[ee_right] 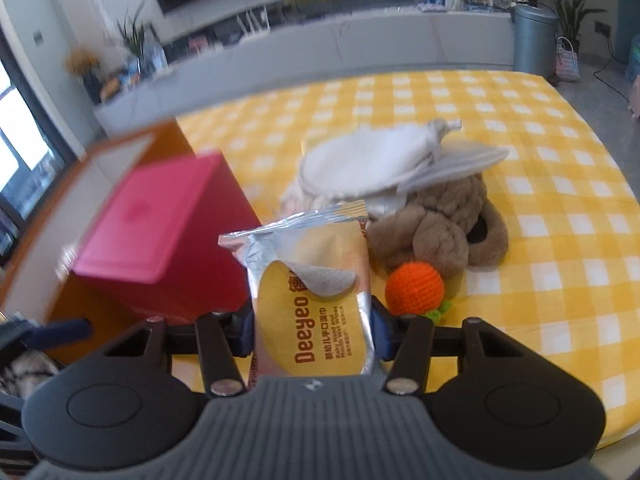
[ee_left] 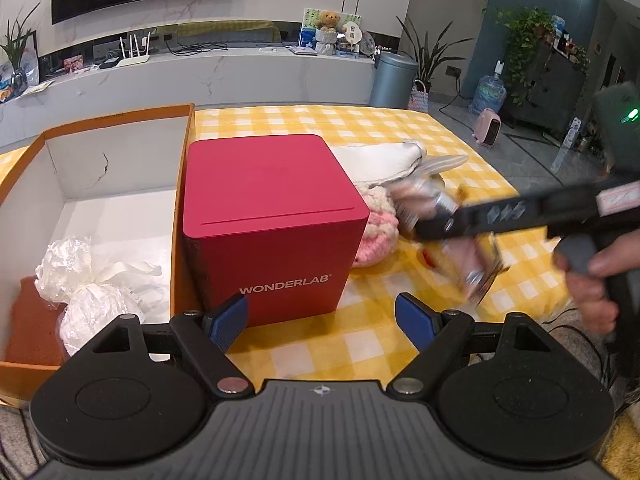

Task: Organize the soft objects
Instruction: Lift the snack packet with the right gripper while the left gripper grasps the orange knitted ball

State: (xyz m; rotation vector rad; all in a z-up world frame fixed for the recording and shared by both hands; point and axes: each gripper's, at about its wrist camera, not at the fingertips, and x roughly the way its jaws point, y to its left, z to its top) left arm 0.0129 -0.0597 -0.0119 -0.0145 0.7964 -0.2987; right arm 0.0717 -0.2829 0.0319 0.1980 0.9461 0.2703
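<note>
1. Above the yellow-checked tabletop (ee_right: 560, 200), gripping a flat foil wet-wipes packet (ee_right: 312, 300) between the blue pads of the right hand-held gripper (ee_right: 312, 332), jaws pressing both of its edges.
2. Beyond the packet, lying together: a fuzzy brown plush (ee_right: 440, 232), a round crocheted orange ball (ee_right: 414, 288), a white quilted cloth (ee_right: 368, 160).
3. Beside the smooth red cube box (ee_left: 272, 220), holding the left hand-held gripper (ee_left: 320, 320) wide with nothing between its pads.
4. Left of it, sitting in the orange carton (ee_left: 184, 200), a crinkled white plastic bundle (ee_left: 88, 292).

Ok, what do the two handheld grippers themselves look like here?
Both match: black linkage arms on round black discs, a ribbed grey base, blue pads on the fingers. The left gripper shows this clearest; the right gripper has a grey trigger handle and a white-and-pink label on its black body.
</note>
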